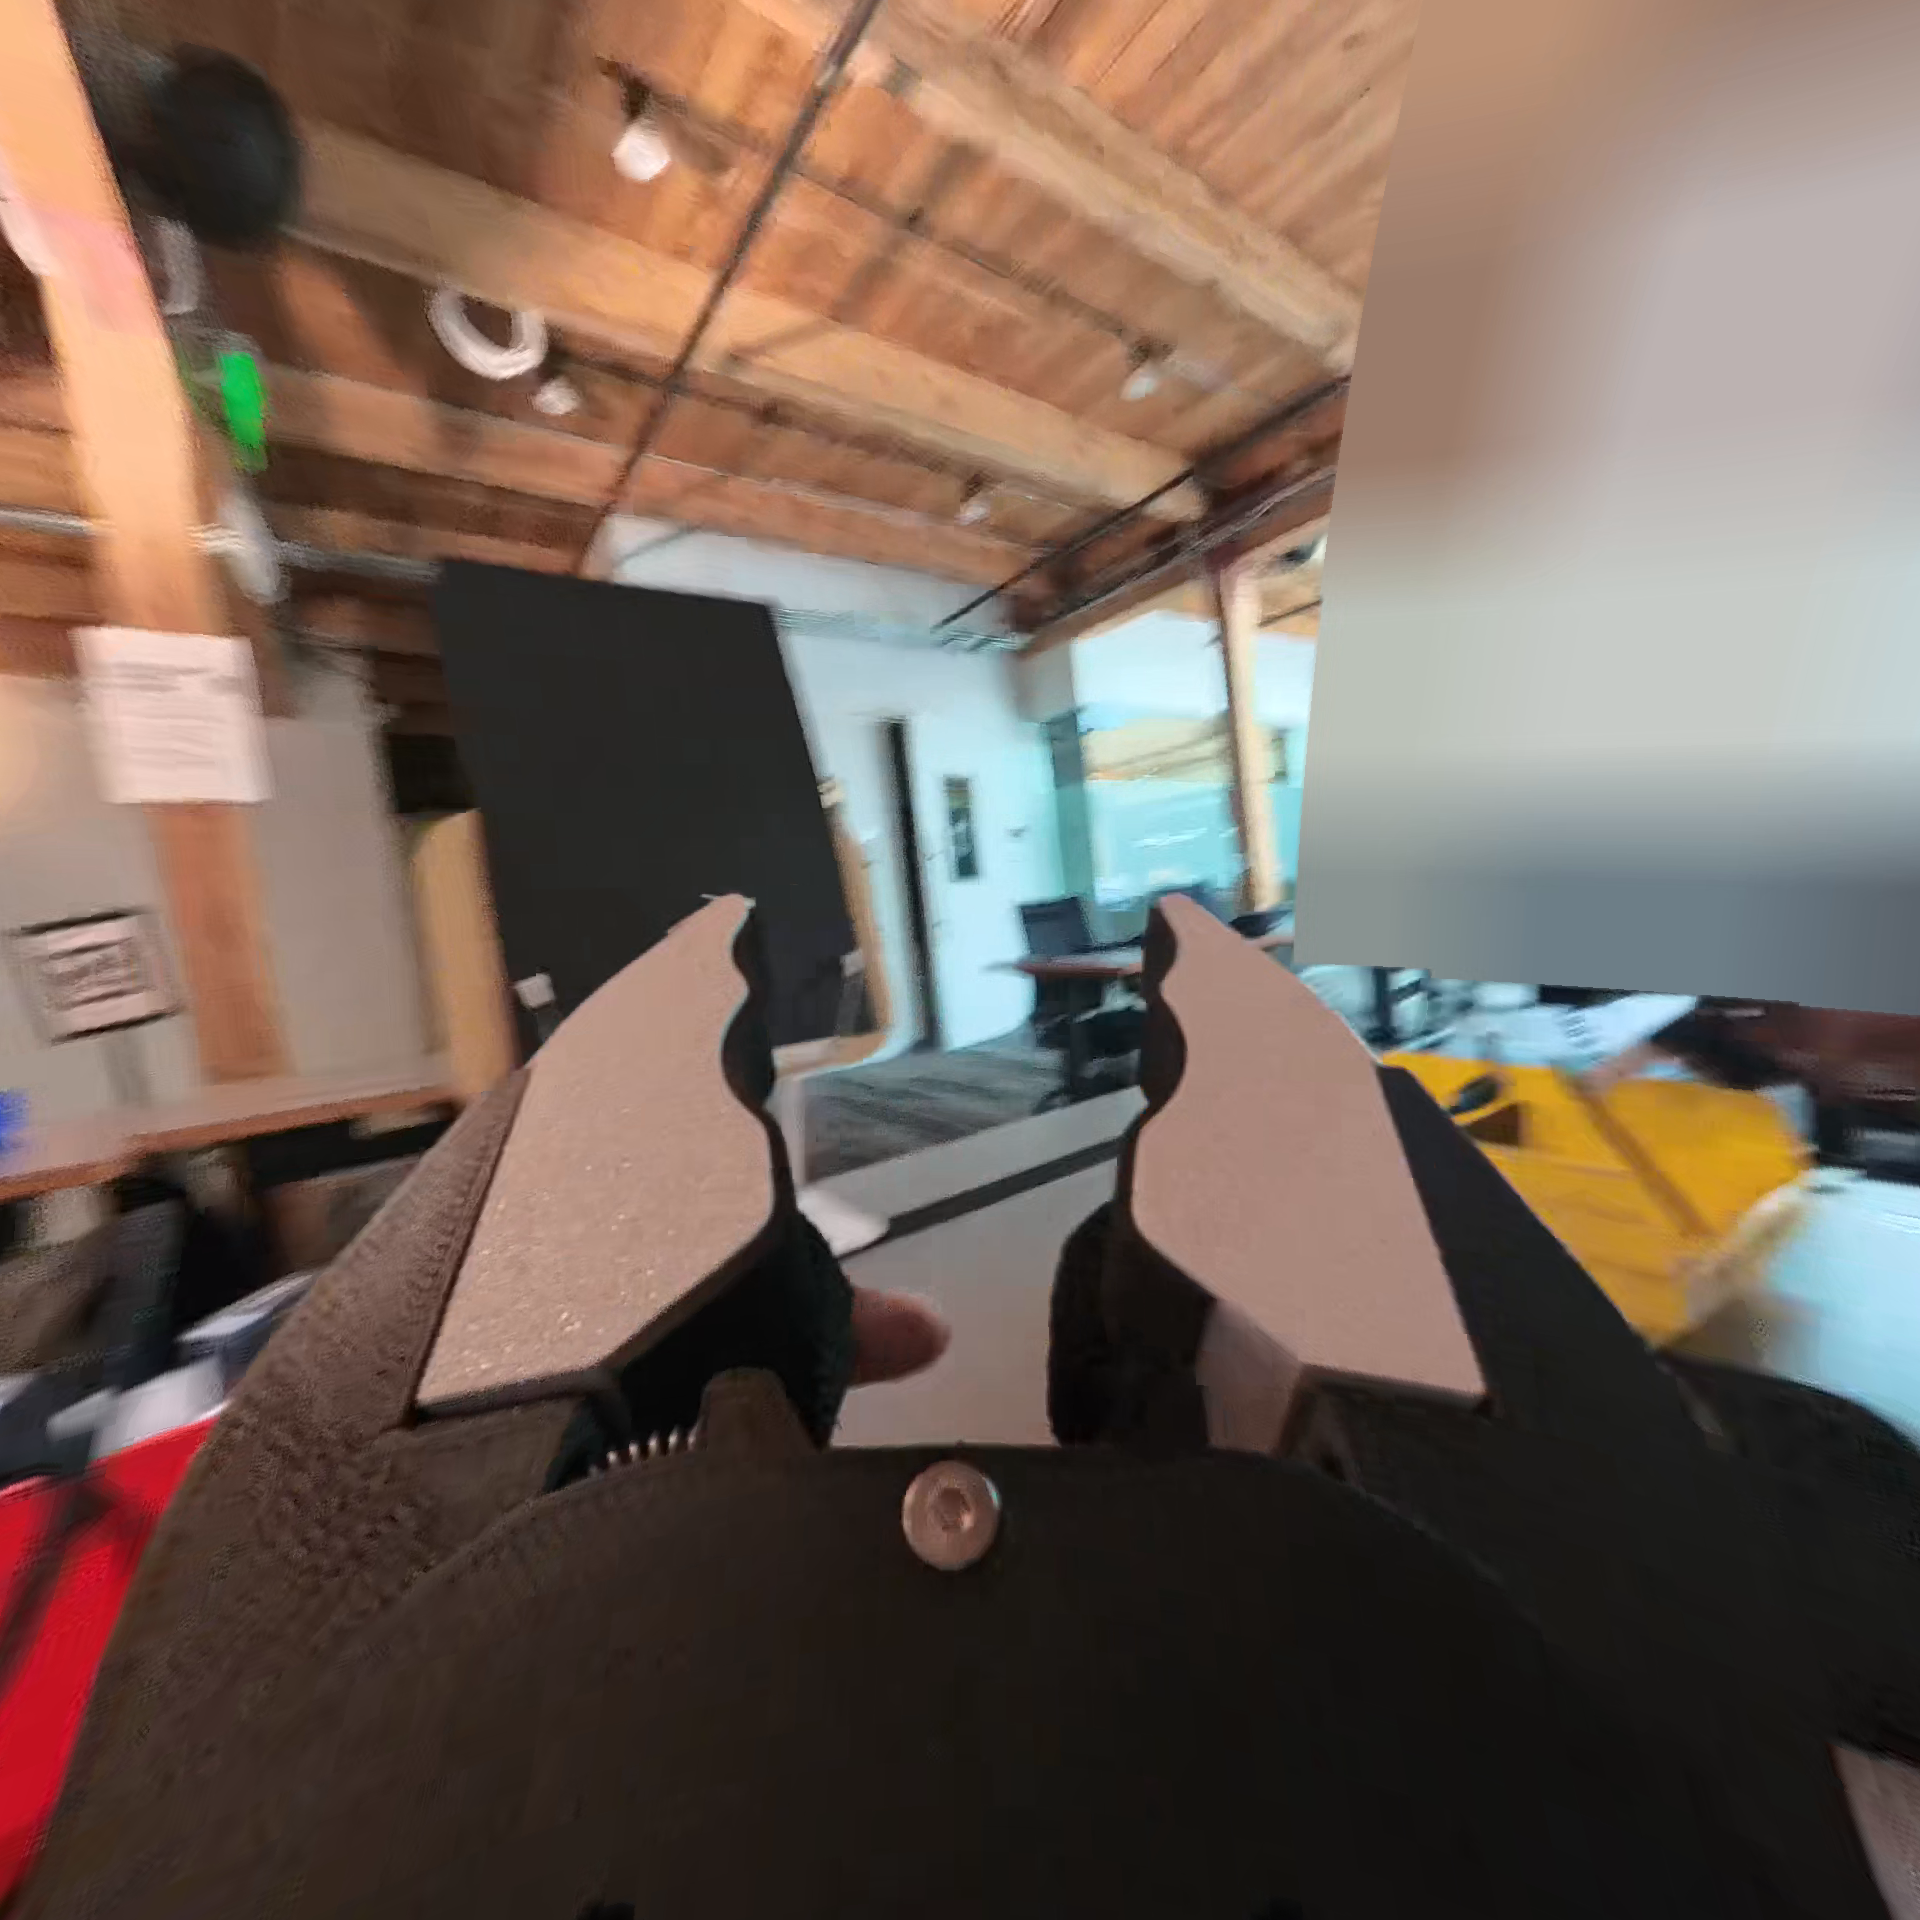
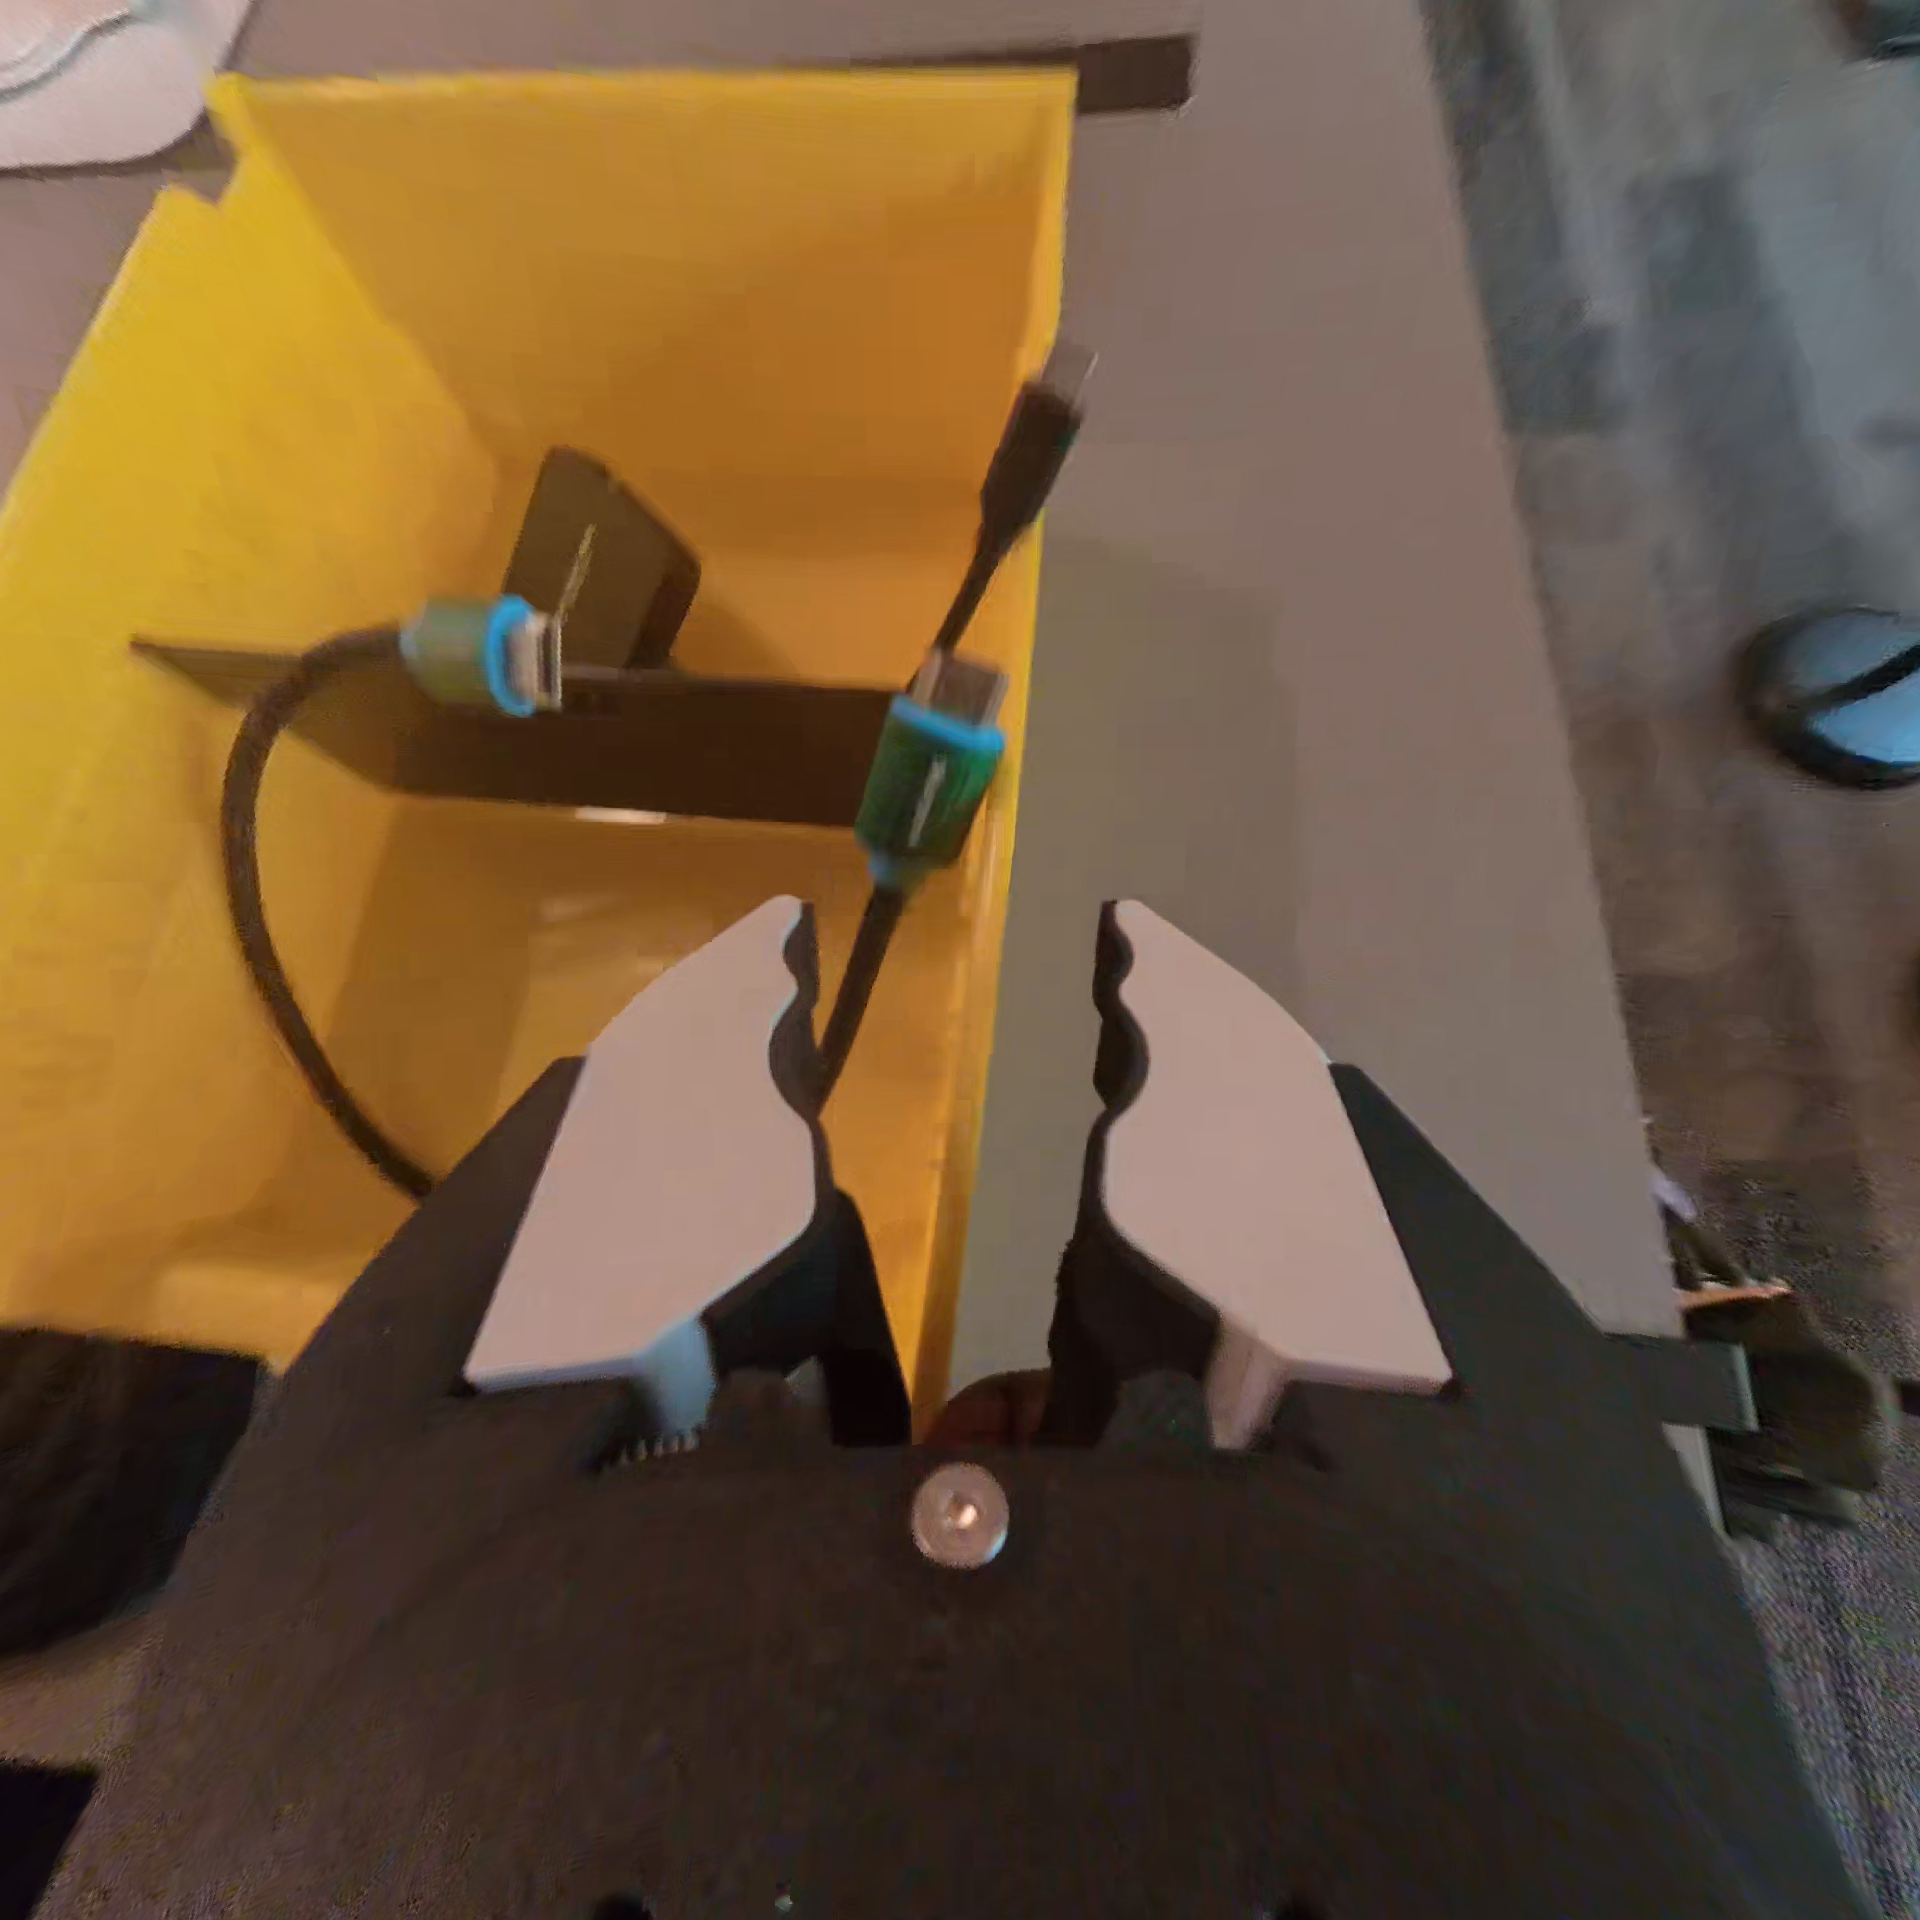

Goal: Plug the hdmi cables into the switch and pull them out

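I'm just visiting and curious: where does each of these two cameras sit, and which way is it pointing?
Left wrist view: on the left gripper, tilted up at ceiling and office; a fingertip shows.
Right wrist view: on the right gripper, looking down into the yellow box holding the switch and cables.
Shared: the yellow box; each gripper is open and holds nothing.

Office: desks (image 1: 1075,966), chairs (image 1: 1060,930), timber ceiling (image 1: 935,260).
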The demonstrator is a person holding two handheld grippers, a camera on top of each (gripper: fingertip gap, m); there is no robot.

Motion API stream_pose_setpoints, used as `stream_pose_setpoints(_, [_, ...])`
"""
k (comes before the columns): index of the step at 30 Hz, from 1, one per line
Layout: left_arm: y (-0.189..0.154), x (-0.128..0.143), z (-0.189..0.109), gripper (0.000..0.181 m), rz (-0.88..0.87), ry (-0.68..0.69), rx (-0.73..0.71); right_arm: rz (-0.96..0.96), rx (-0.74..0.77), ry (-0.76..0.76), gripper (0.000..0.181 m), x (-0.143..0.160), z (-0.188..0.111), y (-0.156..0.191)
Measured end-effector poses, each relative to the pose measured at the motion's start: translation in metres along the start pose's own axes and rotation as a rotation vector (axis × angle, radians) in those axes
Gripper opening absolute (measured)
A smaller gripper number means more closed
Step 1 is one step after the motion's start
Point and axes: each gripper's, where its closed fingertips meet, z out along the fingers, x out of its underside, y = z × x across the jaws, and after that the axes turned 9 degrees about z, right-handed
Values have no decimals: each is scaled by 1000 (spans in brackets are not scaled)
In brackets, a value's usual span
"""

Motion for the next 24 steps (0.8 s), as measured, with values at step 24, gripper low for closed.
stream_pose_setpoints(24, [180, 186, -165, 76, 201, 1601, -246, -211, 10, -504, 39, -62, -98, 41])
